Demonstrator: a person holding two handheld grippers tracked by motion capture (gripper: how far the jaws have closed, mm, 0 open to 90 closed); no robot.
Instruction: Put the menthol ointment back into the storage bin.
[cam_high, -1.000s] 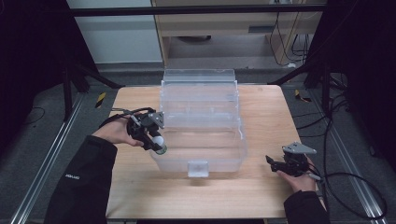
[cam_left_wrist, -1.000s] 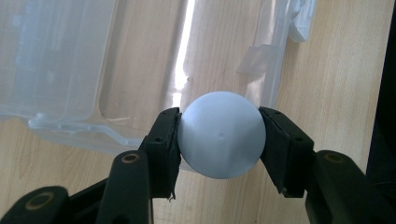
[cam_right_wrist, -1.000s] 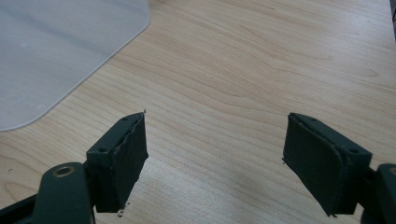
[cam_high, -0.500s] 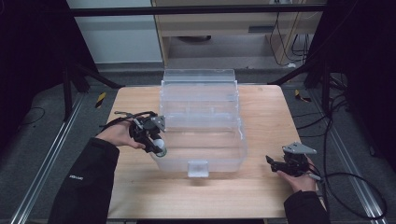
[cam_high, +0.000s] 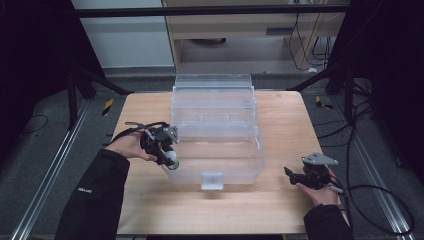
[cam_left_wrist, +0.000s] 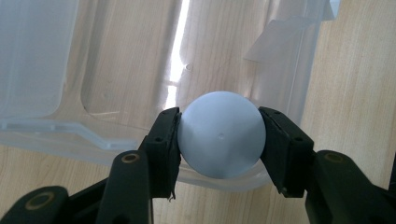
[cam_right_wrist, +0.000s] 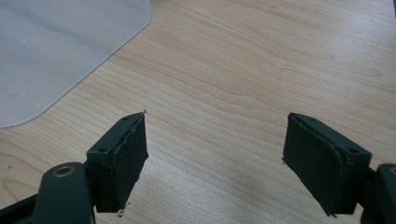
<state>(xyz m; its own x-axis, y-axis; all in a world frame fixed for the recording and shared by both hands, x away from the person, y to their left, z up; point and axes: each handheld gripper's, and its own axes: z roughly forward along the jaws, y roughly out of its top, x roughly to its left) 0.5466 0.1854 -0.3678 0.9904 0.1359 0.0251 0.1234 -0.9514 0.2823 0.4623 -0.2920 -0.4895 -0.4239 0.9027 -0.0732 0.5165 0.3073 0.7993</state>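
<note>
The left hand-held gripper (cam_high: 170, 159) is clamping a pale blue-grey smooth ball (cam_left_wrist: 220, 134) between its two black jaws, one pad pressing on each side. In the left gripper view, the clear plastic storage bin (cam_high: 220, 150) is lying directly ahead of and below that gripper, its near rim passing just under the ball, so the ball is hanging right at the bin's left wall. A round ball has no long axis to line up. The left forearm is reaching in low and tilting downward. The right hand-held gripper (cam_high: 299, 176) is resting well apart on the wooden tabletop (cam_high: 280, 210), jaws spread wide with nothing between them.
</note>
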